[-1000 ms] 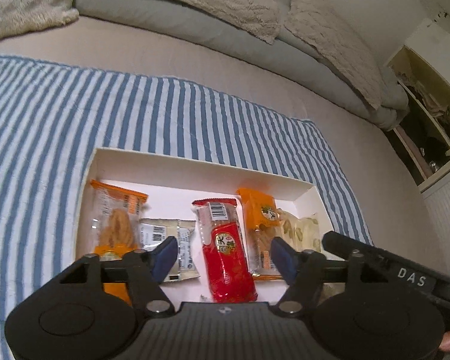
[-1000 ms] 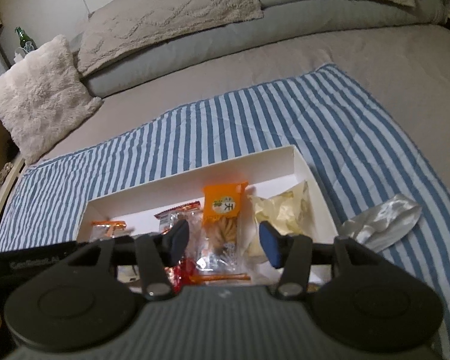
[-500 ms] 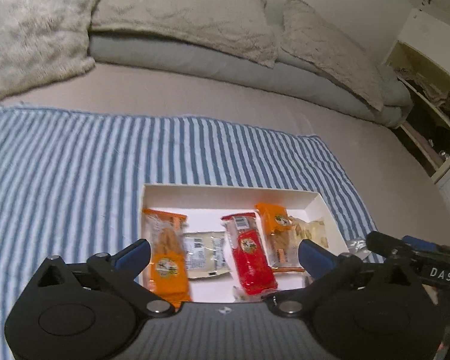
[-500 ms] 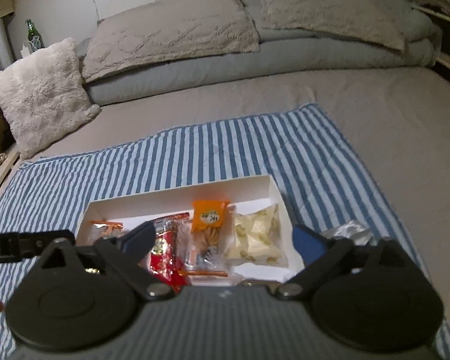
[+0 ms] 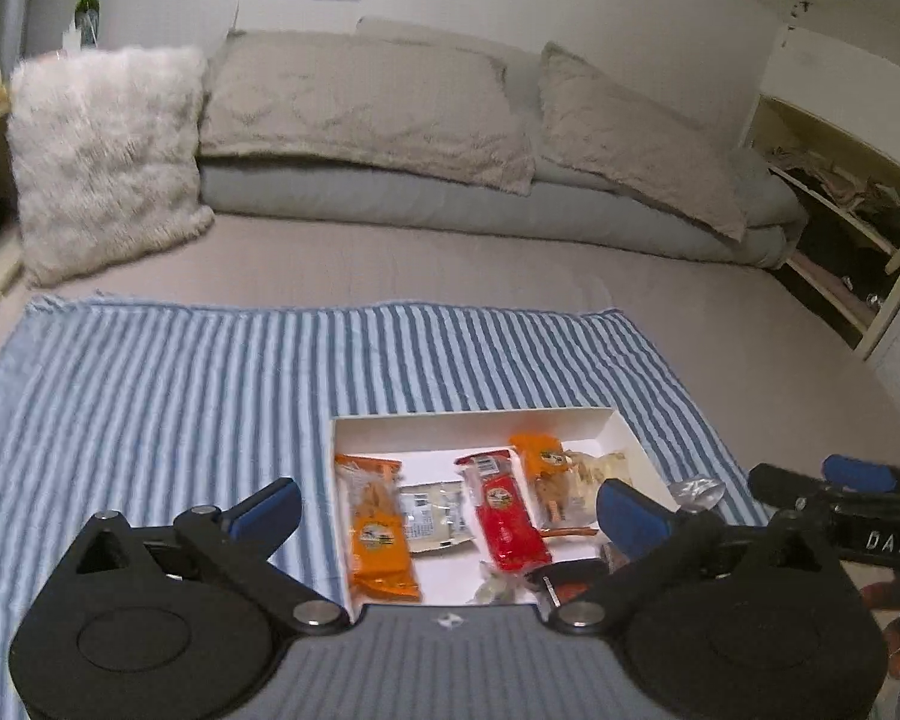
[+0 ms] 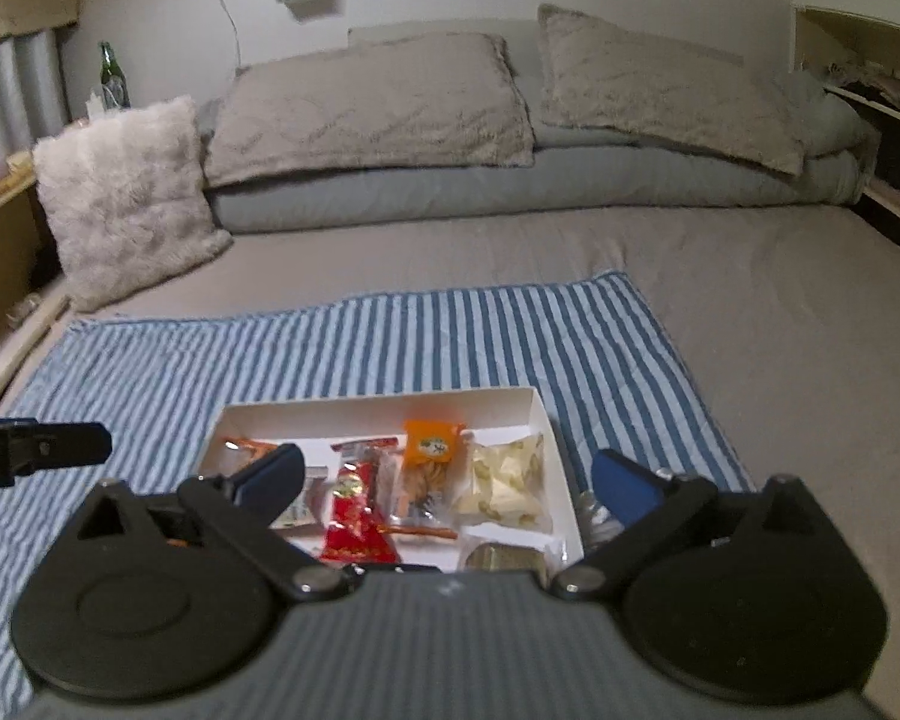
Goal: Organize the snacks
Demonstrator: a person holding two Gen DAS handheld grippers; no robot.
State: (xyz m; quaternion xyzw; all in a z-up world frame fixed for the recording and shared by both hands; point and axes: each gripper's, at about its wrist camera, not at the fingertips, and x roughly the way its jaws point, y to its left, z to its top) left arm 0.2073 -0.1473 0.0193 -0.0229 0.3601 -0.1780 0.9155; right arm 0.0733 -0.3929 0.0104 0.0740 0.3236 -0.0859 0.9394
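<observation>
Moved: both hand-held grippers have pulled back from the white box and spread wide.
Left hand-held gripper: released, empty.
Right hand-held gripper: released, empty.
Snacks: rowed in the box; silver packet outside at 3 o'clock.
Risk: the soft bed could tip the box under a hard reach.

Right gripper, fingers spread wide, hovers above the snack-filled white box.

We see the box on the blanket, snacks side by side inside it, pillows behind.
</observation>
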